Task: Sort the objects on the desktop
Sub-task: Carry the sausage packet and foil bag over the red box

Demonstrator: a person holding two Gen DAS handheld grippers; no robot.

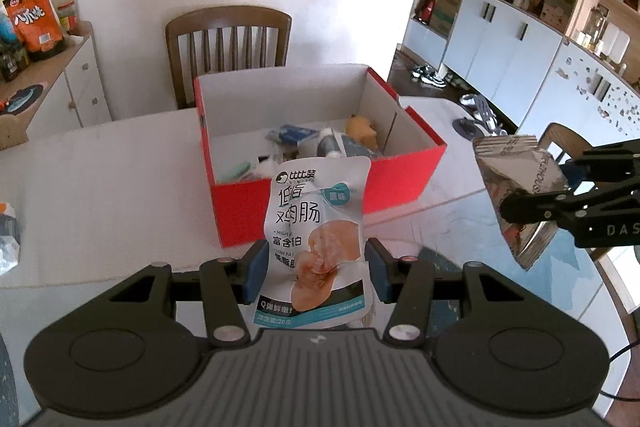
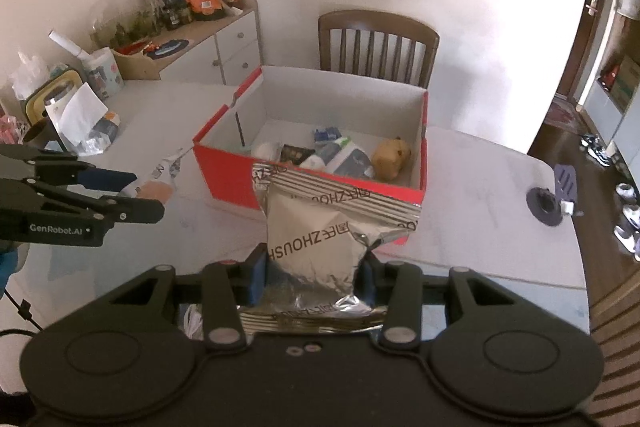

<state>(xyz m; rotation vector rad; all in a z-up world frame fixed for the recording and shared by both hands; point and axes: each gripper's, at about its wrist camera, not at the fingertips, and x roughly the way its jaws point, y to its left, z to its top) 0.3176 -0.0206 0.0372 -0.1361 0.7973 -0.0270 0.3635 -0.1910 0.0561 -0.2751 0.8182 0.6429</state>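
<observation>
Two snack packets are held up at once, one in each gripper. The left gripper (image 1: 314,269) has its blue pads pressed on the sides of a white sausage pouch (image 1: 318,227) (printed with blue lettering and a pale pink picture), which stands upright between them. The right gripper (image 2: 312,277) is clamped the same way on a silver foil packet (image 2: 320,231) with striped ends. Both packets hang above the pale table (image 1: 100,195), just short of the red cardboard box (image 1: 400,183) at twelve o'clock in each wrist view. Inside the box lie a small brown plush toy (image 2: 391,155) and several tubes and packets. From the left wrist the foil packet shows at three o'clock; from the right wrist the pouch shows at nine o'clock. A wooden chair (image 2: 378,45) stands behind the box.
</observation>
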